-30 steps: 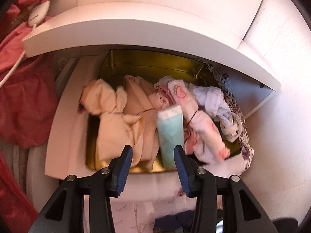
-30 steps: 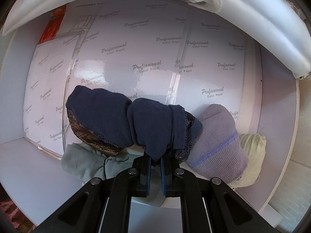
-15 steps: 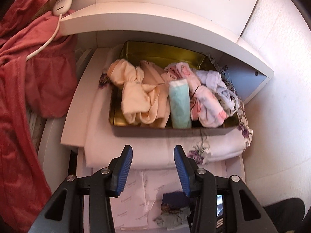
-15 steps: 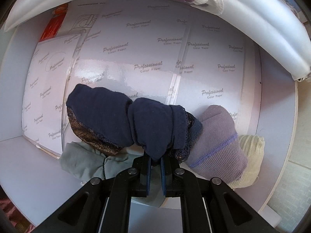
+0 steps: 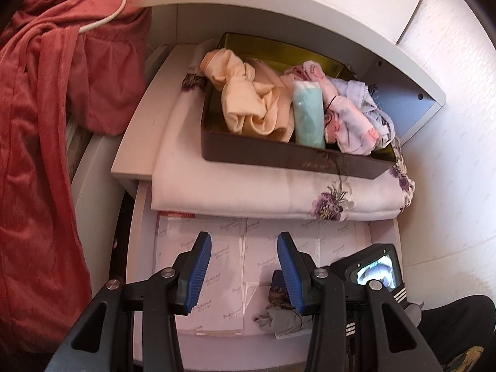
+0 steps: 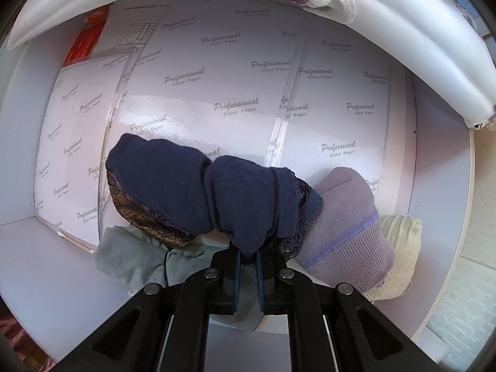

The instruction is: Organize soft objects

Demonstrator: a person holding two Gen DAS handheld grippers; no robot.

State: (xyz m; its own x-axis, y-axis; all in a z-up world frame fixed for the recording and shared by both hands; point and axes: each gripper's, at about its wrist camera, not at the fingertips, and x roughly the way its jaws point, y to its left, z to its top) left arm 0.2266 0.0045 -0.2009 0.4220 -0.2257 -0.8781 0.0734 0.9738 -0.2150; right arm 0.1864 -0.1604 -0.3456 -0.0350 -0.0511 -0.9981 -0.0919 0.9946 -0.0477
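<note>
Shelf: one navy bundle, clamped.

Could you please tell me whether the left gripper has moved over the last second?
Yes. The left gripper has pulled back from the tin box: a second ago the box sat right at its fingertips, now it lies well beyond them.

You have one dark tin box on one folded floral sheet; in it you can count one peach bundle, one mint roll, one pink-print roll and one pale lilac piece. On the lower shelf you have four soft things: one navy bundle, one grey-green piece, one lilac sock, one cream sock. Your two tools: one wide apart and empty, one clamped on the navy bundle.
</note>
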